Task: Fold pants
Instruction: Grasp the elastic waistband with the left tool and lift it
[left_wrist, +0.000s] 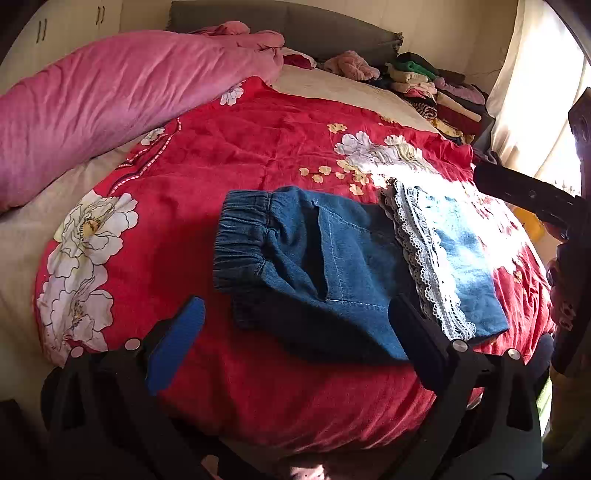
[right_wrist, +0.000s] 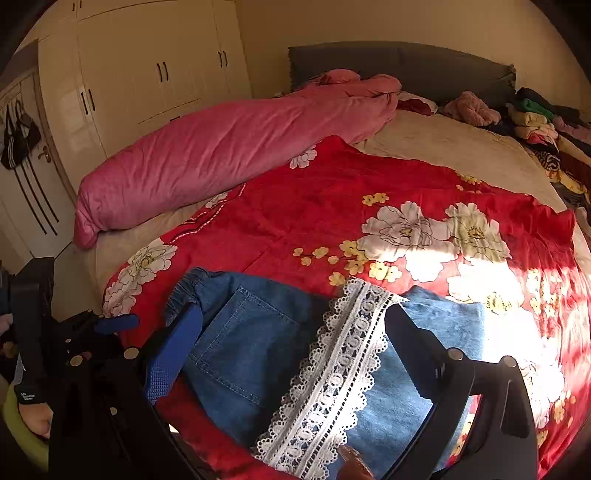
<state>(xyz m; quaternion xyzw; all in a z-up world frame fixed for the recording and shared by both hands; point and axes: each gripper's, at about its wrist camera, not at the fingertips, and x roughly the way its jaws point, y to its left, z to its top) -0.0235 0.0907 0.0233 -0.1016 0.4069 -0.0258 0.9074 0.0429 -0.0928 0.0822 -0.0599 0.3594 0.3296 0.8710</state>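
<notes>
pants (left_wrist: 325, 273): folded denim bundle, lay flat on the red floral quilt (left_wrist: 258, 155), near its front edge; elastic waistband toward the pink duvet (left_wrist: 110, 107), lace-trimmed cuff (left_wrist: 424, 258) on the opposite side, sunlit
left claw (left_wrist: 295, 332): wide apart, gripped nothing; hovered over the near edge of the pants
right claw (right_wrist: 295, 343): wide apart, gripped nothing; straddled the pants from above, lace trim between the fingers
pink duvet: rolled up along the far-left side of the quilt
clothes pile (left_wrist: 436, 88): stacked past the quilt's far-right corner, near the grey headboard (left_wrist: 295, 29)
wardrobe (right_wrist: 147, 62): cream doors, behind the duvet
</notes>
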